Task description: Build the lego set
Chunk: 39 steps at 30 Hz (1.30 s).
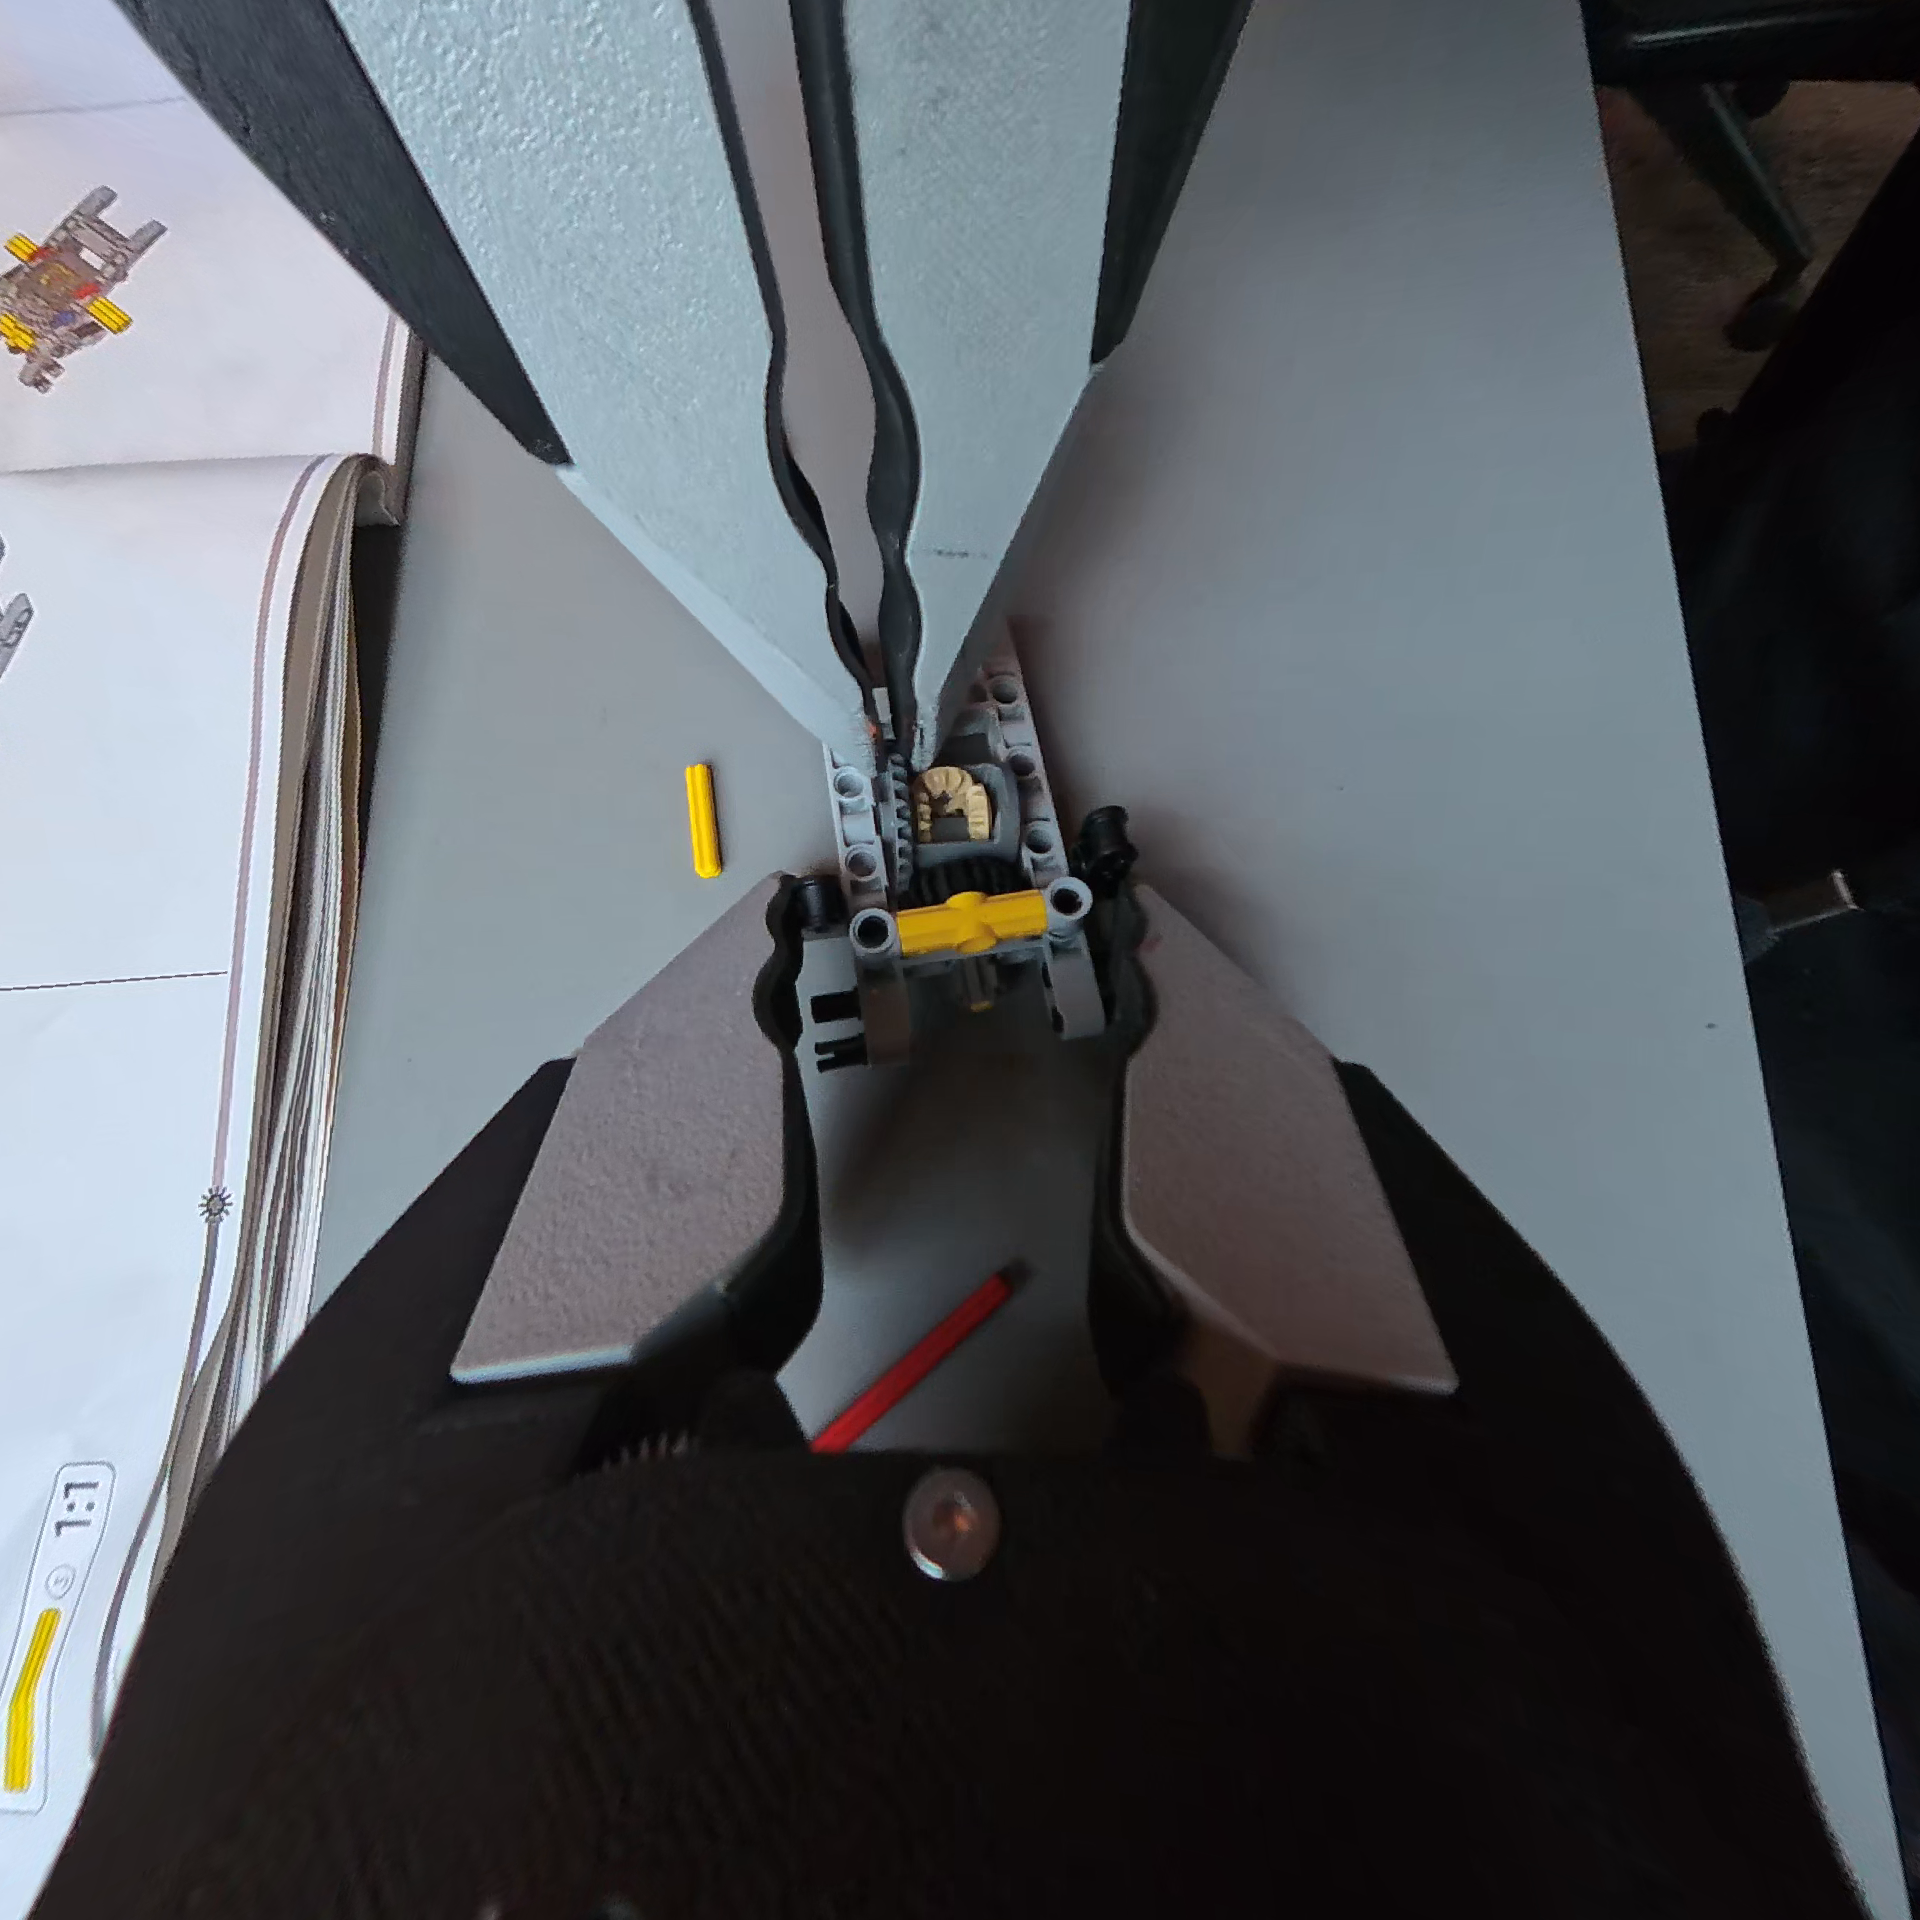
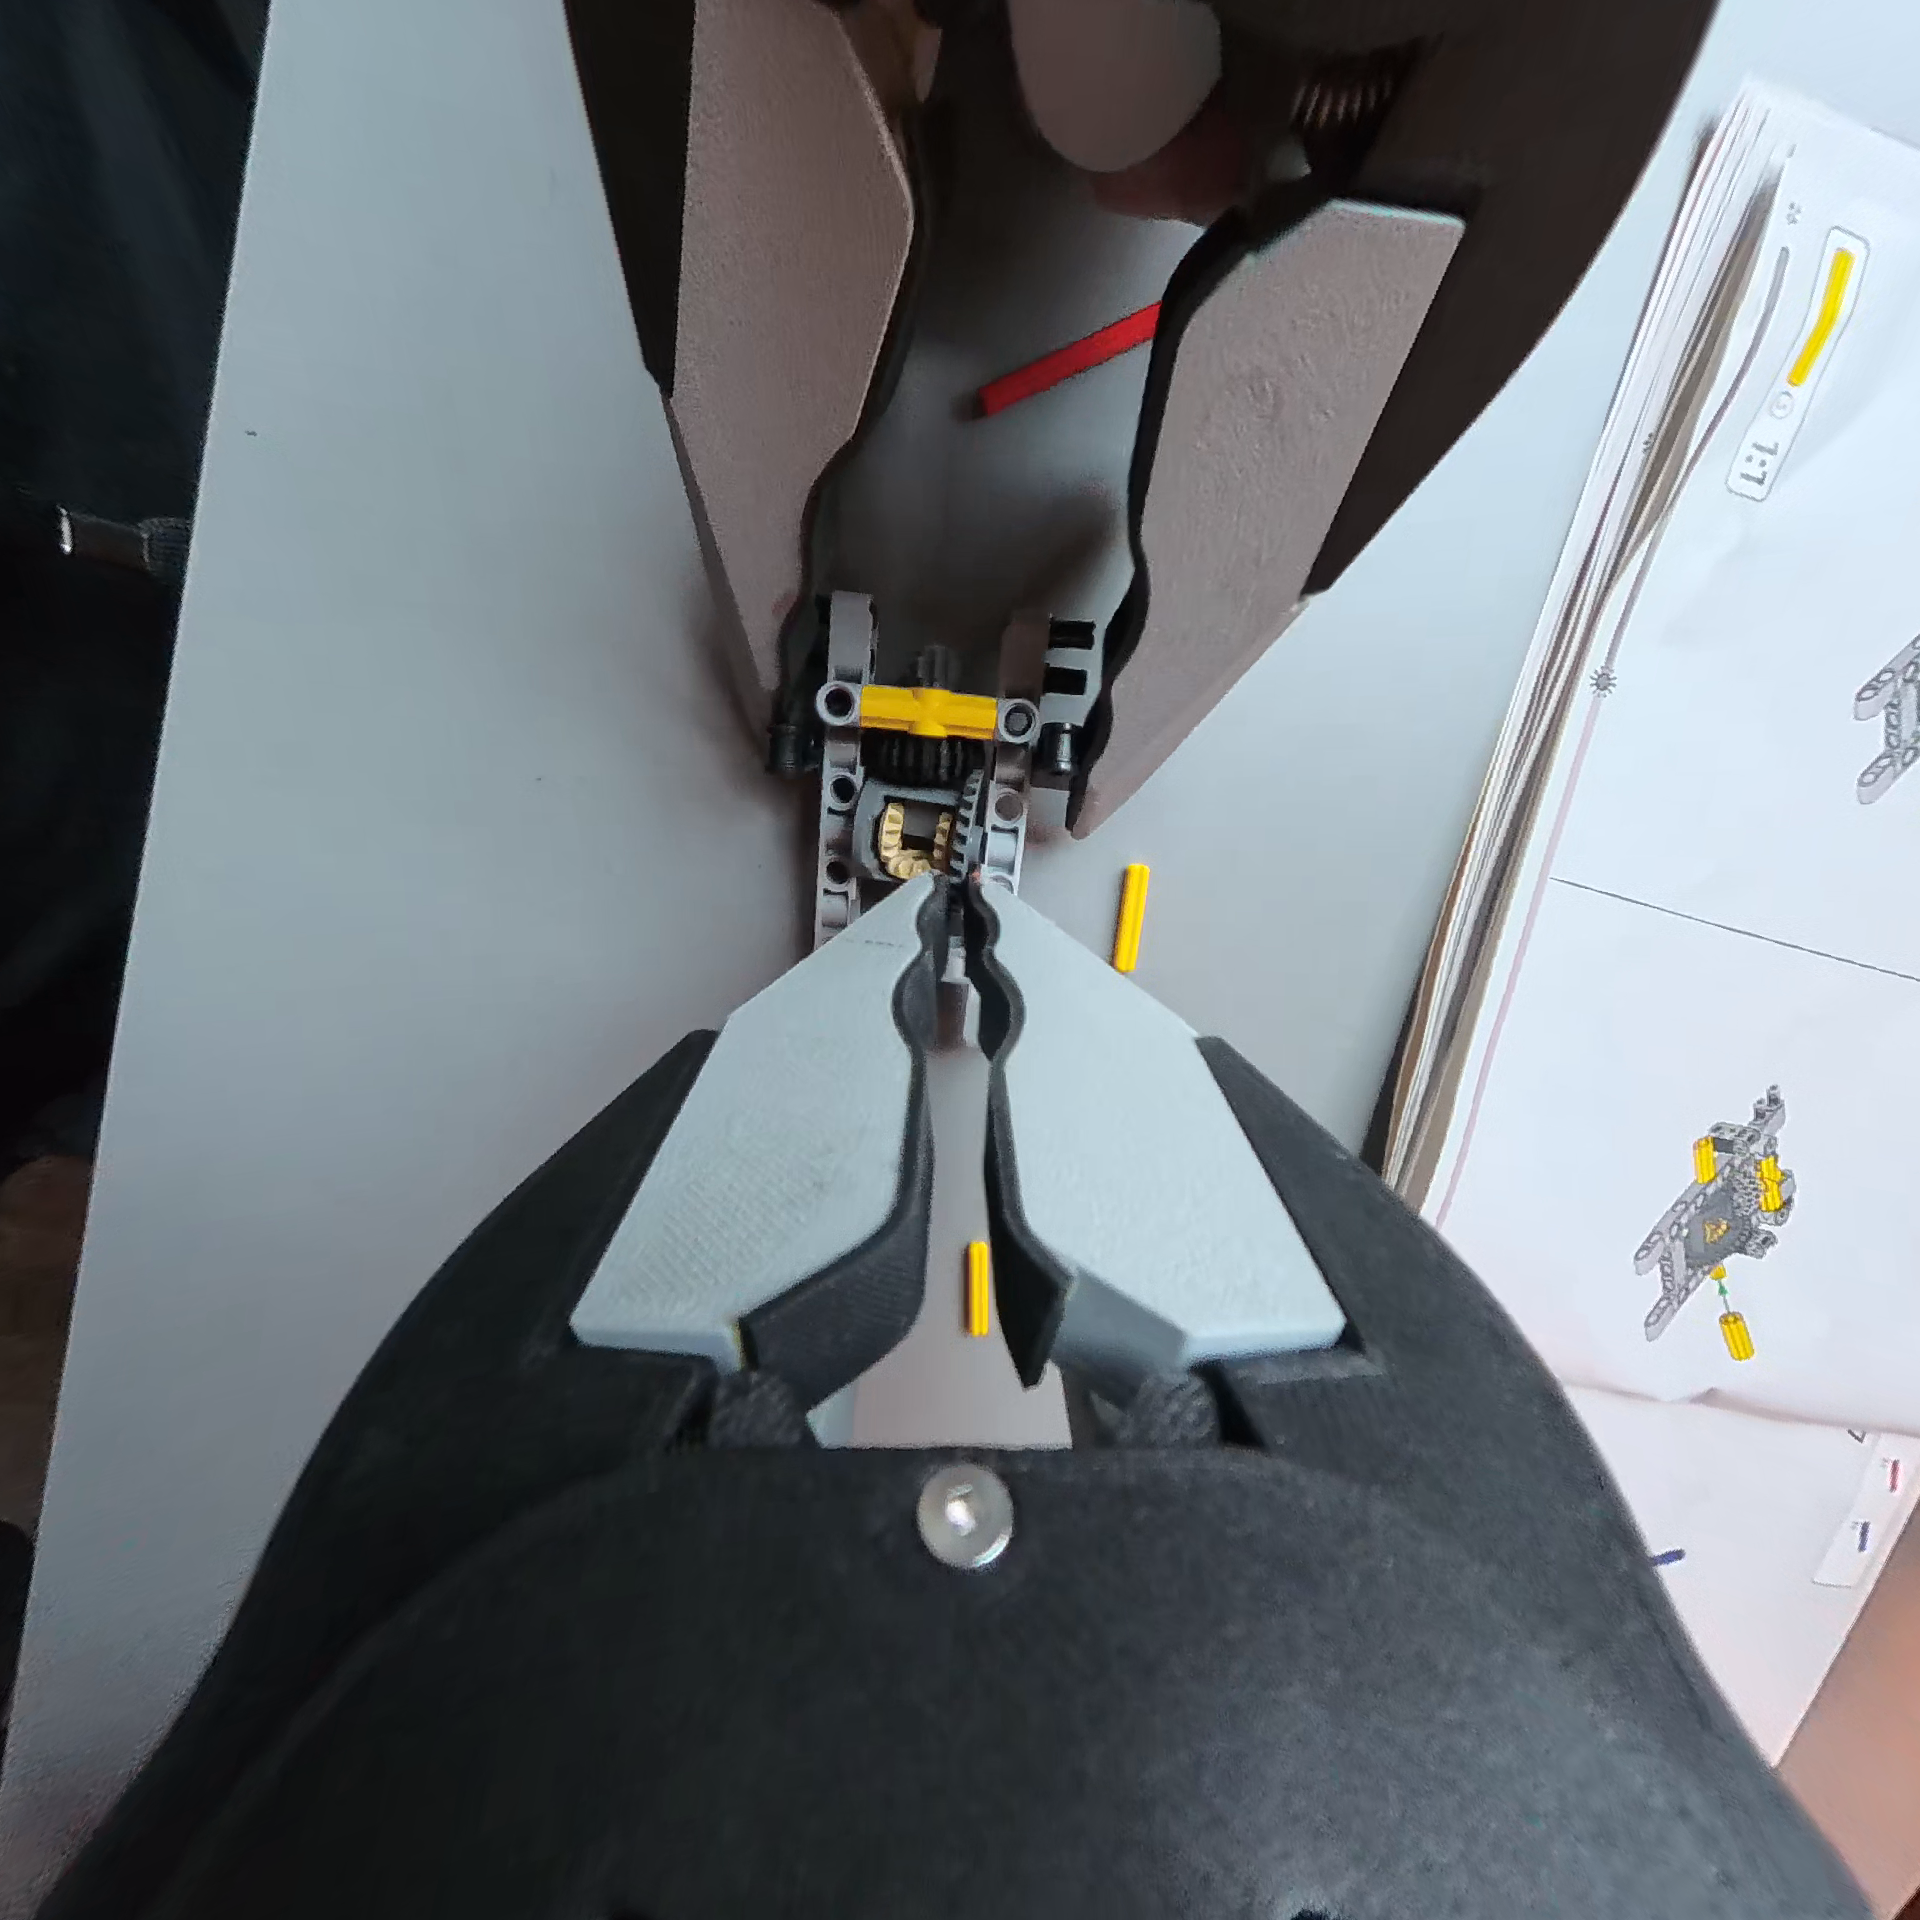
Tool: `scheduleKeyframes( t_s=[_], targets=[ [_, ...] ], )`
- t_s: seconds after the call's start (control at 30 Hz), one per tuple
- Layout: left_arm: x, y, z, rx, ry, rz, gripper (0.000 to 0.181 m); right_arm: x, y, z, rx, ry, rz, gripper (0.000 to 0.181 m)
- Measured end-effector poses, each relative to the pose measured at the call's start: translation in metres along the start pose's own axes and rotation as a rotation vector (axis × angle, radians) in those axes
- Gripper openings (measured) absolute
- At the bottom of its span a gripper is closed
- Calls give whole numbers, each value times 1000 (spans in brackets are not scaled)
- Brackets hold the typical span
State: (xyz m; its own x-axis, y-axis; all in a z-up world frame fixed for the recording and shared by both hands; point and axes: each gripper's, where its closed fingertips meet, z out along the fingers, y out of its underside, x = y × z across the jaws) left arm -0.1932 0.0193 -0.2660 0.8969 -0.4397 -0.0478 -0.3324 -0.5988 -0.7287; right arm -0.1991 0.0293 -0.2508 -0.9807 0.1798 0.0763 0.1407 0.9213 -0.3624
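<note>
Left wrist view, from the left: I see the open instruction booklet [image 1: 156,831] at the worktop [image 1: 1351,623] edge, then a loose yellow axle [image 1: 703,821], then the grey lego assembly [image 1: 961,883] at centre. My left claw [image 1: 951,977] grips that assembly across its near end, one pad on each side of the frame below the yellow crosspiece [image 1: 968,927]. A red axle [image 1: 920,1356] lies on the worktop between the claw's fingers, nearer the camera. My right claw [image 1: 888,717] comes in from the far side, tips pinched nearly together on the assembly's far end beside the tan gear [image 1: 951,802]; I cannot tell which part it is squeezing. In the right wrist view a second yellow axle [image 2: 977,1286] lies under that claw.
</note>
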Motion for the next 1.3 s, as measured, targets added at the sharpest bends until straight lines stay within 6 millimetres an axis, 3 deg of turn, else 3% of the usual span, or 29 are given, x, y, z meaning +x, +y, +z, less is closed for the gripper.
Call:
scheduleKeyframes(
  t_s=[0.03,1.3],
  targets=[
    [0,0,0,1,-1,2,57,0,0,0,4,4,1,0],
    [4,-5,1,13,-25,64,57,-5,0,-3,54,-1,9,5]
  ],
)
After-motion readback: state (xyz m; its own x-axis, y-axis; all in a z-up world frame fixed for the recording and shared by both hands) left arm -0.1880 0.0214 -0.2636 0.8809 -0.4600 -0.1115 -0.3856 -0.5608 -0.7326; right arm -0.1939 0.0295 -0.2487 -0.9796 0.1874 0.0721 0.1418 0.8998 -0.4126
